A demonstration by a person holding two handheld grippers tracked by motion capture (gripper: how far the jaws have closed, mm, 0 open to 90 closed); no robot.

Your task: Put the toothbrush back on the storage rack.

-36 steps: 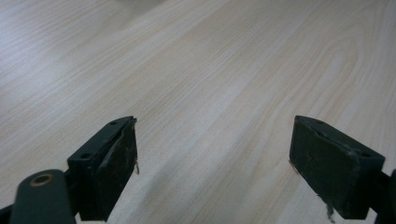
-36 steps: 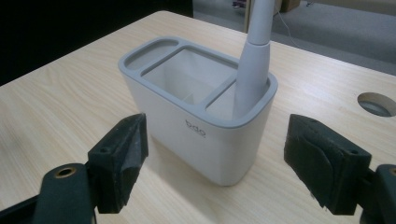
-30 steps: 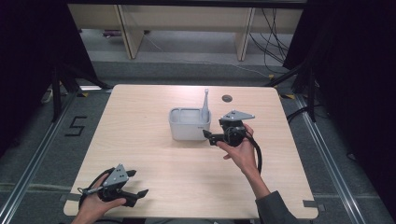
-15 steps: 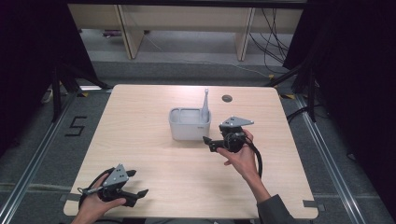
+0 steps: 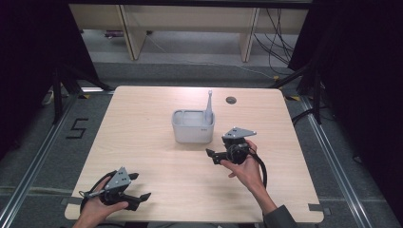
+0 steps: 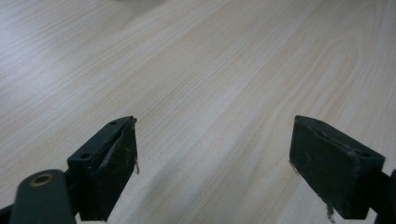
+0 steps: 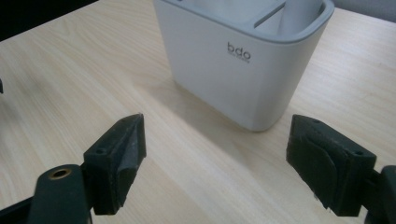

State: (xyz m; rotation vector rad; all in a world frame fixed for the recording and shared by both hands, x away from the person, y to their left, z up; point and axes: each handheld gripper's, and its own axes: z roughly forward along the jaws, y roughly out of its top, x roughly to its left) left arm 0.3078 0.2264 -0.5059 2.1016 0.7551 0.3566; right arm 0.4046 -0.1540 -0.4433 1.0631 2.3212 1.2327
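Observation:
A pale grey holder (image 5: 192, 127) marked "bdo" (image 7: 243, 60) stands at the middle of the wooden table (image 5: 142, 118). A slim grey handle (image 5: 209, 102) stands upright in its right rear corner (image 7: 299, 16). My right gripper (image 5: 212, 156) is held just off the holder's front right corner, jaws pointing left and open, with nothing between them (image 7: 217, 140). The left gripper (image 5: 141, 186) rests near the front left edge, open over bare wood (image 6: 215, 140).
A small dark round grommet (image 5: 231, 100) sits in the table top behind the holder. Beyond the far edge stand pale shelf legs (image 5: 126, 33) and loose cables (image 5: 280, 28). The floor at the left carries a "5" mark (image 5: 77, 128).
My right gripper has drawn back from the holder toward the person and a little to the right. The left gripper has stayed where it was.

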